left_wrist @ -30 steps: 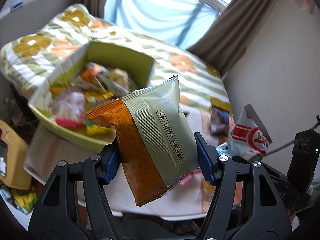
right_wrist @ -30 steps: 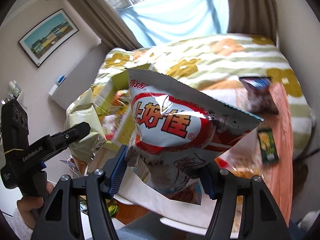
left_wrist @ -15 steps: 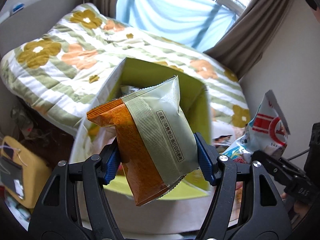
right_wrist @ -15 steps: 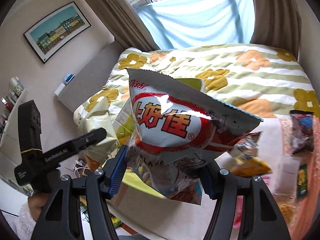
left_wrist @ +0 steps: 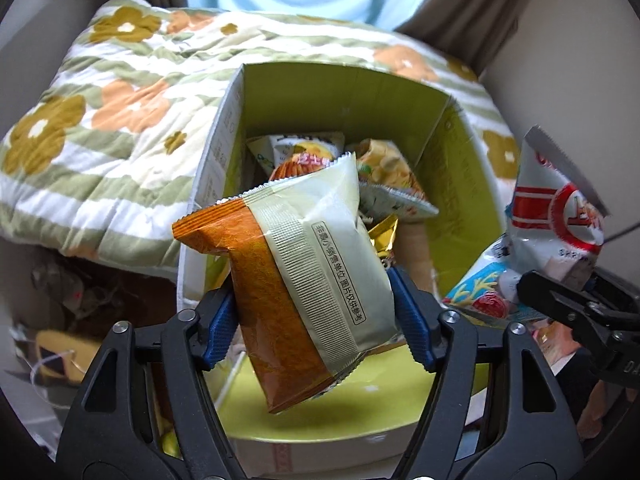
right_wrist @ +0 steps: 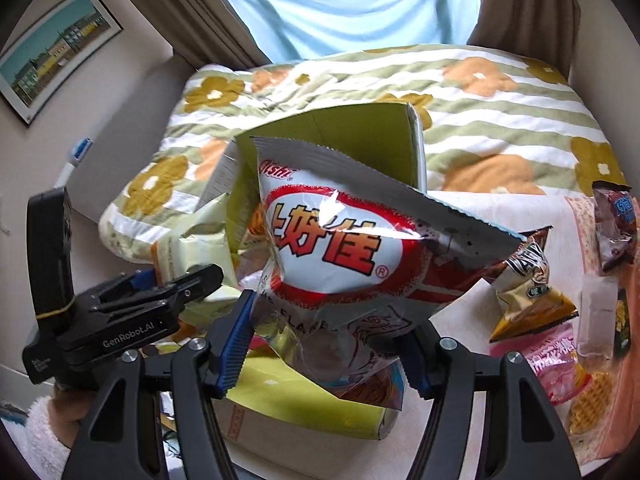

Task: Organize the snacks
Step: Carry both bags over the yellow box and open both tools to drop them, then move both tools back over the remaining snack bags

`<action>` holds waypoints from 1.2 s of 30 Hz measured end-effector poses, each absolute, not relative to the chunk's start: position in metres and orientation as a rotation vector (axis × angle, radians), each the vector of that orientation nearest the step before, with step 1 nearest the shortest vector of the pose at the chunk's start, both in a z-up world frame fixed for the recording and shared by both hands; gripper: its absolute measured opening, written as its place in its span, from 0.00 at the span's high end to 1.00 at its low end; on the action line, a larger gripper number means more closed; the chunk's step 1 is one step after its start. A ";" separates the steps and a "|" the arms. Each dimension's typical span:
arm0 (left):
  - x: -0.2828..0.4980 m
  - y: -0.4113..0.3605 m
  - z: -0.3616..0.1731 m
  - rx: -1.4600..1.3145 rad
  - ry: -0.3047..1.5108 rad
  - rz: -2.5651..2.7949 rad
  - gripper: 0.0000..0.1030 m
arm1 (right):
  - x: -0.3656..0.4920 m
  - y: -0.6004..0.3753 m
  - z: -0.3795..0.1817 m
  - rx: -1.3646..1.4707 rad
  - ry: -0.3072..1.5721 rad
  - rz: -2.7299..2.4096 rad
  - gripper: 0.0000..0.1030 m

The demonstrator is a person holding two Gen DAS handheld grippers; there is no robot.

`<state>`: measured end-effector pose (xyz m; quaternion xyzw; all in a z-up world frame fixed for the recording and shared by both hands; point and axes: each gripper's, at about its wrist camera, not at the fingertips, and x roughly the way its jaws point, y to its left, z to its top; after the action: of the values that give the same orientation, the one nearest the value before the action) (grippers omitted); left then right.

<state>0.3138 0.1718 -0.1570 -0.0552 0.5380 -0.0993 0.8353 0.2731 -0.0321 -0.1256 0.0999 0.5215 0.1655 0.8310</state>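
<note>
My left gripper (left_wrist: pixel 316 328) is shut on an orange and pale green snack packet (left_wrist: pixel 296 280), held above the open green-lined cardboard box (left_wrist: pixel 332 96). Several snack packs (left_wrist: pixel 380 168) lie inside the box. My right gripper (right_wrist: pixel 328 356) is shut on a white and red Oishi chip bag (right_wrist: pixel 340 248), held over the box's near right corner (right_wrist: pixel 360 128). The chip bag also shows at the right of the left wrist view (left_wrist: pixel 556 216), and the left gripper with its packet shows in the right wrist view (right_wrist: pixel 160 288).
The box stands at the edge of a floral quilted bed (right_wrist: pixel 500 112). Loose snacks lie on the table to the right: a brown and gold pack (right_wrist: pixel 528 284), a pink pack (right_wrist: pixel 556 364), a dark pack (right_wrist: pixel 614 224). Clutter (left_wrist: pixel 56 352) lies on the floor left.
Both grippers have moved toward the box with their packets still held. The left one has come from beside the box to directly above its opening.
</note>
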 end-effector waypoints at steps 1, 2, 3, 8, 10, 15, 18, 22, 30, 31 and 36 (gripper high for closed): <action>0.314 0.171 -0.158 -0.105 1.136 -0.206 0.22 | 0.274 -0.032 -0.125 0.205 1.110 0.345 0.41; 0.313 0.171 -0.158 -0.099 1.133 -0.201 0.06 | 0.274 -0.031 -0.125 0.196 1.113 0.338 0.41; 0.311 0.172 -0.157 -0.101 1.123 -0.192 0.00 | 0.274 -0.031 -0.125 0.188 1.115 0.333 0.41; 0.299 0.183 -0.154 -0.202 1.122 -0.145 0.00 | 0.276 -0.034 -0.127 0.168 1.132 0.361 0.41; 0.292 0.187 -0.154 -0.233 1.121 -0.133 0.00 | 0.276 -0.031 -0.128 0.154 1.143 0.385 0.41; 0.287 0.193 -0.152 -0.204 1.086 -0.104 0.00 | 0.278 -0.019 -0.130 0.064 1.149 0.417 0.41; 0.287 0.193 -0.149 -0.191 1.084 -0.100 0.00 | 0.280 -0.014 -0.134 0.034 1.162 0.408 0.41; 0.284 0.191 -0.144 -0.165 1.069 -0.084 0.00 | 0.282 -0.010 -0.137 0.004 1.174 0.417 0.38; 0.277 0.193 -0.142 -0.172 1.060 -0.094 0.00 | 0.271 -0.018 -0.132 0.078 1.103 0.375 0.08; 0.276 0.193 -0.142 -0.174 1.059 -0.096 0.00 | 0.269 -0.020 -0.132 0.089 1.092 0.369 0.08; 0.270 0.193 -0.137 -0.163 1.038 -0.088 0.00 | 0.260 -0.023 -0.131 0.111 1.090 0.340 0.08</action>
<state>0.2703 0.1934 -0.1369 -0.0776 0.4952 -0.0422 0.8643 0.2604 -0.0230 -0.1306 0.0526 0.5157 0.1607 0.8399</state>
